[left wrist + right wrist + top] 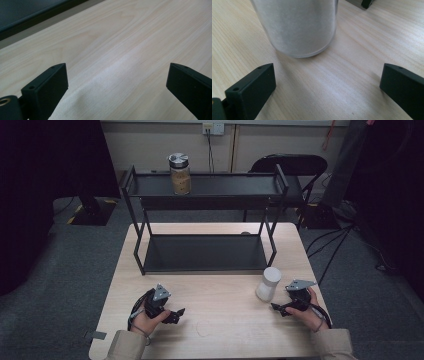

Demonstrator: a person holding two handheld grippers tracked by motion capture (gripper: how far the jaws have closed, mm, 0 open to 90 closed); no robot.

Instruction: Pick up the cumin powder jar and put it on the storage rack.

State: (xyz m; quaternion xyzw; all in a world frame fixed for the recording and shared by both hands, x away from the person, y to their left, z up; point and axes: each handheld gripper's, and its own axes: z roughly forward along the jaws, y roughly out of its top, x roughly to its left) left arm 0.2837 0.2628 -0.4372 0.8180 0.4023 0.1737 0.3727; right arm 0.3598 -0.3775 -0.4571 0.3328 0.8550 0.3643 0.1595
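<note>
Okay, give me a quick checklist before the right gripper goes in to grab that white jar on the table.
1. Right gripper open: ok, jaws stand wide apart.
2. White jar upright on the table: ok.
3. Jar lined up between the jaws: cannot tell for certain; in the right gripper view it sits ahead, a little left of centre.
4. Jaws wide enough for the jar: likely ok, the gap looks wider than its base.
5. Left gripper out of the way: ok, open, far across the table.
6. Free spot on the rack: ok, lower shelf bare; brown jar on top.
</note>
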